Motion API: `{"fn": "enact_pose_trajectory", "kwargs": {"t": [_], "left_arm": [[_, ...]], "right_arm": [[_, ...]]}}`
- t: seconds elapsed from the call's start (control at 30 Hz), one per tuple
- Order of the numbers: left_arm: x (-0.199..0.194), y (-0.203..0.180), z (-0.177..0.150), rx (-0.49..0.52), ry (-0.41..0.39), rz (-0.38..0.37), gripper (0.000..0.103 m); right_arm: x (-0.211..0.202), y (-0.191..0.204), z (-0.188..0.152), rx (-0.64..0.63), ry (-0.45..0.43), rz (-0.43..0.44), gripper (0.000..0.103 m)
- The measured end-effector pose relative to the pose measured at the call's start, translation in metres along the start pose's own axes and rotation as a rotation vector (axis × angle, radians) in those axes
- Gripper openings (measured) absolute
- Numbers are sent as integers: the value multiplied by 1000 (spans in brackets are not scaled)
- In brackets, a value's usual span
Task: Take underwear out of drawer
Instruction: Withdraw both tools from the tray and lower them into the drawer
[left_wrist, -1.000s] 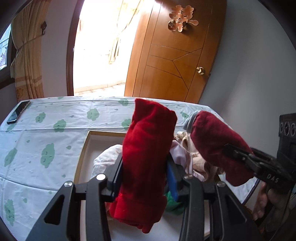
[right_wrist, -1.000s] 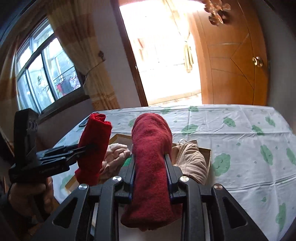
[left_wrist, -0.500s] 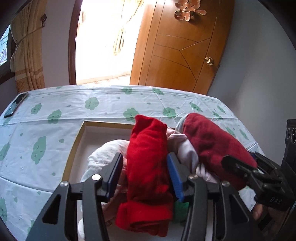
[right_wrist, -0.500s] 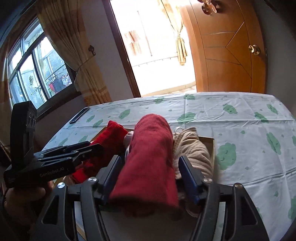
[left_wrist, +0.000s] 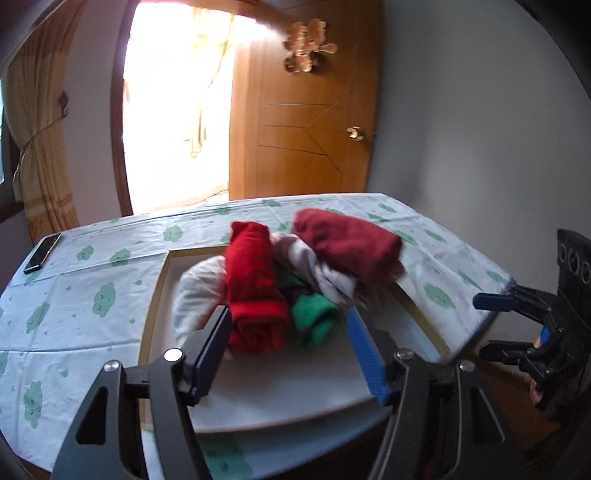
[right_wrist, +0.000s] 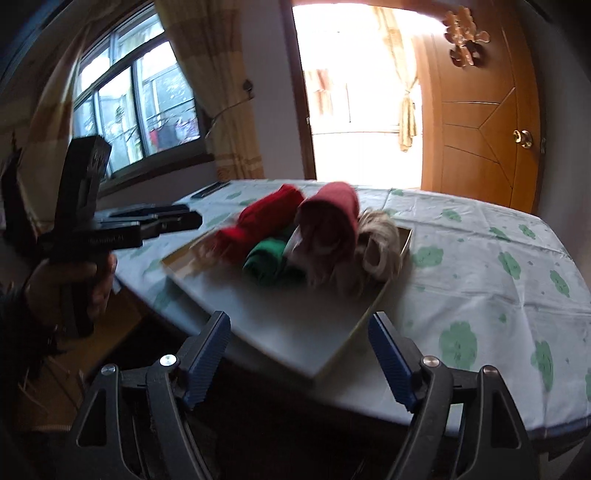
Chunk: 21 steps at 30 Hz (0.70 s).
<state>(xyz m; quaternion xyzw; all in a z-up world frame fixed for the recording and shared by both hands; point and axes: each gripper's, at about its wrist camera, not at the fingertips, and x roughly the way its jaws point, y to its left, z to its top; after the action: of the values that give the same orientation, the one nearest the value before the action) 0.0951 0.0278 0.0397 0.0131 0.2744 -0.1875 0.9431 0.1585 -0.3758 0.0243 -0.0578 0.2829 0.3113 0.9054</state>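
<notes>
Underwear rolls lie heaped in the shallow drawer (left_wrist: 159, 295) on the cloth-covered bench (left_wrist: 74, 288): a bright red roll (left_wrist: 255, 280), a dark red roll (left_wrist: 347, 240) atop pale garments (left_wrist: 317, 269), and a green roll (left_wrist: 314, 317). Left tongs (left_wrist: 291, 350) and right tongs (right_wrist: 299, 354) have just been opening; both stand apart and hold nothing. A phone (left_wrist: 42, 253) lies near the bench's far-left edge.
</notes>
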Motion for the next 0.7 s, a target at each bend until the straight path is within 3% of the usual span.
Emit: {"fn": "enact_pose_trajectory", "kwargs": {"t": [0.13, 0.3, 0.7], "left_arm": [[-22, -16, -31, 49, 24, -40, 69], [-36, -25, -72, 90, 82, -42, 69], [-34, 1, -152, 26, 246, -15, 69]], "right_arm": [[-9, 18, -36, -56, 63, 49, 79], [-10, 35, -65, -158, 159, 35, 79], [13, 55, -96, -348, 458, 22, 79]]}}
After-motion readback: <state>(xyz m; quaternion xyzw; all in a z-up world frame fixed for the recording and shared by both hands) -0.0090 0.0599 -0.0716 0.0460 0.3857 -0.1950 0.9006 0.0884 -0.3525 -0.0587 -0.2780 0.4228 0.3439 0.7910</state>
